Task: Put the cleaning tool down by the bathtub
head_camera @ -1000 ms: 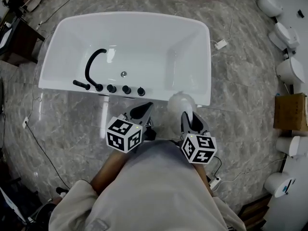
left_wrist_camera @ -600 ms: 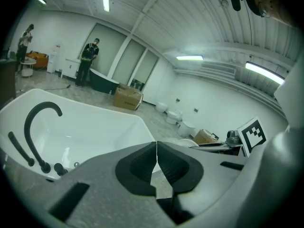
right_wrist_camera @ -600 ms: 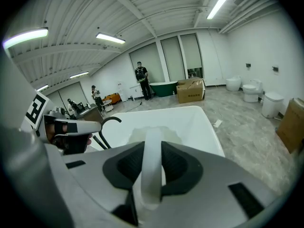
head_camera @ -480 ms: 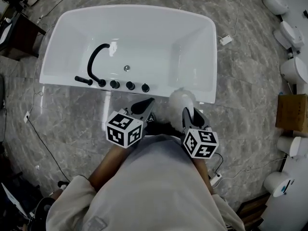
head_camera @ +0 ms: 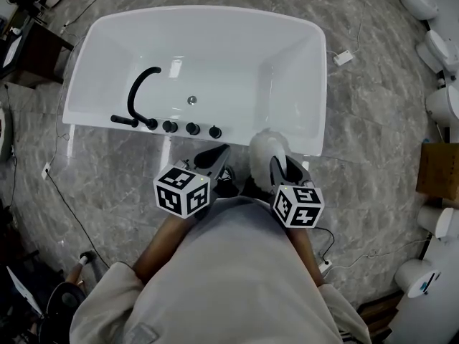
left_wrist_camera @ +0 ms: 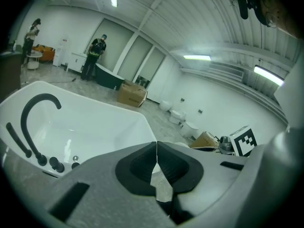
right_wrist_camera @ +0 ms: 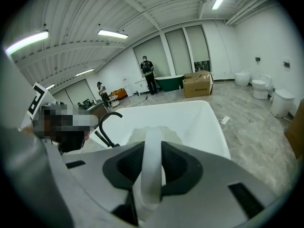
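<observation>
light: bright, ceiling tubes [right_wrist_camera: 112,33] | glare: bathtub [head_camera: 237,56] wall | edges: fisheye-warped, dark corners

The tub [head_camera: 215,34] is smooth, glossy white, its faucet [head_camera: 140,92] matt black. The floor [head_camera: 373,120] looks like grey veined stone, dully shiny. The tool [head_camera: 267,146] has a fluffy white head and smooth plastic handle [right_wrist_camera: 152,165]. The right gripper [right_wrist_camera: 152,148] is matt grey plastic with ribbed black pads [right_wrist_camera: 179,167]; the 3 o'clock box [head_camera: 439,169] is cardboard

Toilets [head_camera: 443,104] beside cardboard box [head_camera: 440,170]
</observation>
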The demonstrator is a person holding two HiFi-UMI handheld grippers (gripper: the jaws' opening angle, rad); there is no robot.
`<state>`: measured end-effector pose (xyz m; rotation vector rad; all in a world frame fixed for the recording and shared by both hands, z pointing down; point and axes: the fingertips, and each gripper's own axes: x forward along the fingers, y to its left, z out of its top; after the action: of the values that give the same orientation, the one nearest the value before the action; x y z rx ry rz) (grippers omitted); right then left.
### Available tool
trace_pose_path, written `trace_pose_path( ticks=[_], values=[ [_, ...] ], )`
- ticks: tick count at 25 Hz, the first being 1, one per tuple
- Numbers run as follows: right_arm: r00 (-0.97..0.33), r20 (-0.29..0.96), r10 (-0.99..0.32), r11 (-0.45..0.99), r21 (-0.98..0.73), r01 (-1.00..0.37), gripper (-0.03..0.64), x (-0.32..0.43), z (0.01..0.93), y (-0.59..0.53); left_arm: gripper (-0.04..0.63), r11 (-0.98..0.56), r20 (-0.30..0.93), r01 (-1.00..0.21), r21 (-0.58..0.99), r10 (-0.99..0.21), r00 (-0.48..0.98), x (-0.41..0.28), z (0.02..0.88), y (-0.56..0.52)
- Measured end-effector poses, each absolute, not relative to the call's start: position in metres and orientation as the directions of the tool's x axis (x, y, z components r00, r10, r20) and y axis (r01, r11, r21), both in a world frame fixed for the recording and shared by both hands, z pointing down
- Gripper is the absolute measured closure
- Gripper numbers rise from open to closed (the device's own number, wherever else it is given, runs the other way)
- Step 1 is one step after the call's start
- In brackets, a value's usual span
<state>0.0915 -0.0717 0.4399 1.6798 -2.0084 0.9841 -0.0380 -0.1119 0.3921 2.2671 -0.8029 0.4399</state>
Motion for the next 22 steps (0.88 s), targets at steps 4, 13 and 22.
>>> trace_pose_path(
  ticks=[4, 13, 22],
  values=[
    [-0.252, 0.659, -0.708, 0.068, -0.291, -0.954, 0.528, 0.102, 0.446, -0.079, 0.586, -0.562, 0.509, -0.663, 0.495, -0.430, 0.745, -0.028, 0.394, -0.119],
    [-0.281, 0.682, -0.675, 0.089, -0.303, -0.949, 0.528, 0.115, 0.464, -0.092, 0.586, -0.563, 0.534, -0.662, 0.495, -0.403, 0.743, -0.006, 0.404, -0.123],
    [-0.314, 0.701, -0.640, 0.114, -0.318, -0.941, 0.528, 0.111, 0.483, -0.104, 0.586, -0.545, 0.559, -0.685, 0.484, -0.409, 0.721, -0.012, 0.407, -0.131]
  ],
)
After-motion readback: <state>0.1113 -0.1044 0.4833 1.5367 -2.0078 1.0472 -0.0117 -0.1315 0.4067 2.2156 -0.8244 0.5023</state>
